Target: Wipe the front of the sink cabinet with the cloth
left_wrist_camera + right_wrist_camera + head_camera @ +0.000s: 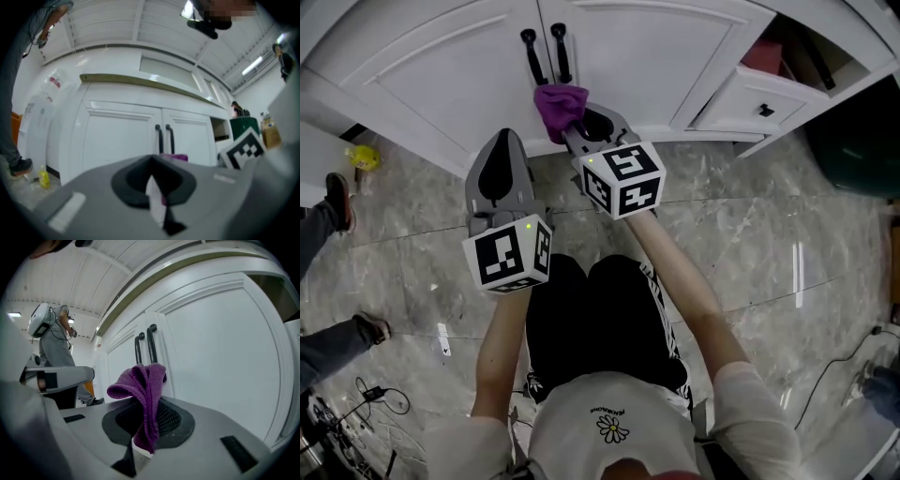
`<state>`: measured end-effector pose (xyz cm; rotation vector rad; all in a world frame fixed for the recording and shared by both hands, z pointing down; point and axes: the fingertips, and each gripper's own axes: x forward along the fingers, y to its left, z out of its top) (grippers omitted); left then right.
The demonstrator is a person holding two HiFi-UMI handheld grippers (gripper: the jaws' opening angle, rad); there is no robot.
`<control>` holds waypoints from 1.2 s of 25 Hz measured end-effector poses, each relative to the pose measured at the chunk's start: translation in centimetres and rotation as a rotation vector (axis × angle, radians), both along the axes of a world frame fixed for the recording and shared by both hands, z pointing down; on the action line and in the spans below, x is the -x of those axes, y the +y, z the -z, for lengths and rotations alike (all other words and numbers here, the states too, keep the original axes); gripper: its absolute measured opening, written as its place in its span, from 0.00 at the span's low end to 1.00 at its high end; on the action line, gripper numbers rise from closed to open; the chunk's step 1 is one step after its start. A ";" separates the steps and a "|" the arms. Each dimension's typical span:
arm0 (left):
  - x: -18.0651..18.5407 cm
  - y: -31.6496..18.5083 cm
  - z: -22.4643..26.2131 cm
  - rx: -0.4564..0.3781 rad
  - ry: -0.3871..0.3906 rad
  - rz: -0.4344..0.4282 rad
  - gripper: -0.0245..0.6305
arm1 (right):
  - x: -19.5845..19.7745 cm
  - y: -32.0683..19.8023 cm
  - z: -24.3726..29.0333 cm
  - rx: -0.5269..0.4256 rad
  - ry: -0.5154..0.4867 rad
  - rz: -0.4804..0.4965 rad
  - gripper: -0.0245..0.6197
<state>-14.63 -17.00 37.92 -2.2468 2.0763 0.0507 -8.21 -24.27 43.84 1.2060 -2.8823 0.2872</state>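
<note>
– Gripping the cloth (561, 103), is it, that right gripper (577, 131)?
– Yes. Its jaws are clamped on the lower folds, and the rest stands up from the tips in a loose bunch.
– Where does that put it?
– Upper centre of the head view, at the cabinet (441, 66) doors, just below the two black handles (546, 52). It is very near the doors, but I cannot tell whether it touches them.
– How does it look?
– Purple and knitted, with a ribbed texture. It is folded over itself, and one floppy lobe hangs toward the left of the right gripper view.
– And how will it handle?
– Soft and light, I judge. It should crumple and flatten under pressure, not push back. A pinch low on the bunch, as now, leaves enough free fabric to press on the doors. A hold near an edge would likely let it trail or slip out.
– Any risk?
– It may snag on the handles. The hard jaw tips could also scrape the white paint if the wad collapses.
– The left gripper (500, 164)?
– Left of centre, back from the doors, jaws closed together on nothing.
</note>
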 end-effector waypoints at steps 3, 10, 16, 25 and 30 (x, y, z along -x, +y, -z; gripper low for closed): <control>0.4 0.1 -0.2 0.005 -0.005 0.006 0.04 | 0.8 -1.1 -0.3 0.005 0.009 -0.019 0.12; 0.2 -0.1 -0.4 0.007 -0.004 -0.002 0.04 | 0.3 -2.4 -0.4 -0.001 0.034 -0.060 0.12; -0.3 -0.2 -0.1 0.000 -0.003 -0.017 0.04 | -2.8 -3.1 -1.0 -0.023 0.066 -0.097 0.12; -1.2 -0.2 0.8 -0.028 -0.001 -0.025 0.04 | -12.4 -5.1 0.9 -0.048 0.062 -0.270 0.12; -1.6 -0.2 1.3 -0.044 0.000 -0.022 0.04 | -18.3 -5.9 1.5 -0.045 0.062 -0.389 0.12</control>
